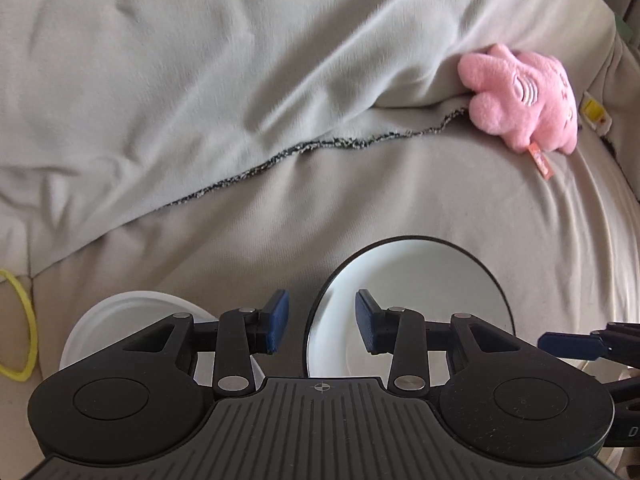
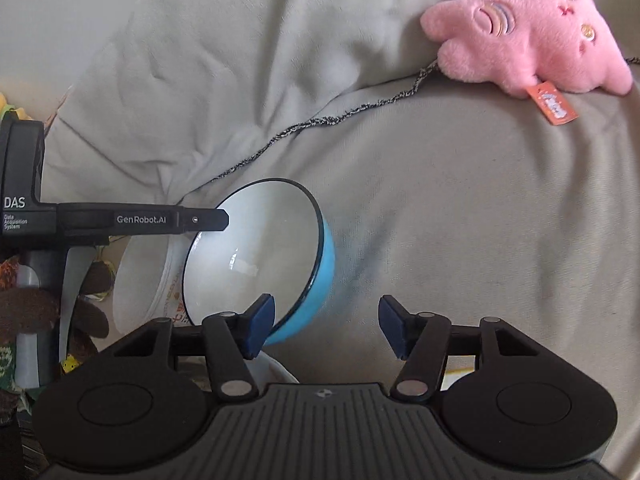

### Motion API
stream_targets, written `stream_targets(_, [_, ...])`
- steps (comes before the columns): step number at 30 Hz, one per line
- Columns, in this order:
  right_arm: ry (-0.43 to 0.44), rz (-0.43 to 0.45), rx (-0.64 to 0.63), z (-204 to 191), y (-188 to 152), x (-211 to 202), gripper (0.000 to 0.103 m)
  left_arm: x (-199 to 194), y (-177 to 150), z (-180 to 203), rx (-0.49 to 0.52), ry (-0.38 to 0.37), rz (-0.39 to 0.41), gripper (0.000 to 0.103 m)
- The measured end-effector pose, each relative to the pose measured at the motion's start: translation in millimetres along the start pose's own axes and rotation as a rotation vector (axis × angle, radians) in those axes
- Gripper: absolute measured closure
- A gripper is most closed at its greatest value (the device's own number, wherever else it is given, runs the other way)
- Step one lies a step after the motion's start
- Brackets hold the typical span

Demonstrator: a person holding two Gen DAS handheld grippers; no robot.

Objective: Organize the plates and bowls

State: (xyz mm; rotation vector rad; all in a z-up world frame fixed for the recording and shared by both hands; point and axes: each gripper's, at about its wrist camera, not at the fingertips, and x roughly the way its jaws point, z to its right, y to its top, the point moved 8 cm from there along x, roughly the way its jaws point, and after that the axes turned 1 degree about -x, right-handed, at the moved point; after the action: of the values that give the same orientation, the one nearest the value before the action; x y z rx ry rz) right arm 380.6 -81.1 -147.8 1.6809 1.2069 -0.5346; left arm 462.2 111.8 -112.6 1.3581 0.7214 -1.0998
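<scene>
A home, on a bed: rumpled beige blanket underneath, pink plush toy lying on the bedding.

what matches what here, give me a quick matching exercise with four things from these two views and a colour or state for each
Things:
1. bowl
2. plush toy
3. left gripper
4. rubber band

Colour or state:
a. yellow loop lying at the left edge
b. blue outside, white inside, tilted on its side
c. pink, lying on the grey blanket
d. jaws apart, nothing between the pads

Pairs: 1-b, 2-c, 3-d, 4-a
</scene>
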Motion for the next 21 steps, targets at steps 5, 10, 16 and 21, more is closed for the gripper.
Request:
stream_targets(5, [0.029, -0.122, 0.099, -8.8, 2.5, 49.0, 0.051, 19.8, -7.7, 7.9, 0.046, -0.023, -0.049, 0.064])
stream_targets(10, [0.072, -0.203, 0.140, -11.0, -1.0, 77.0, 0.056, 23.4, -7.4, 17.4, 0.069, -0.039, -0.055, 0.051])
stream_targets(16, [0.057, -0.140, 0.143, 14.3, 10.0, 54.8, 0.056, 24.7, -6.5, 44.7, 0.017, -0.166, -0.075, 0.051])
stream_targets(21, [-0.002, -0.081, 0.151, 51.7, 22.5, 30.2, 0.057, 41.5, -7.5, 72.7, 0.055, -0.144, -0.071, 0.083])
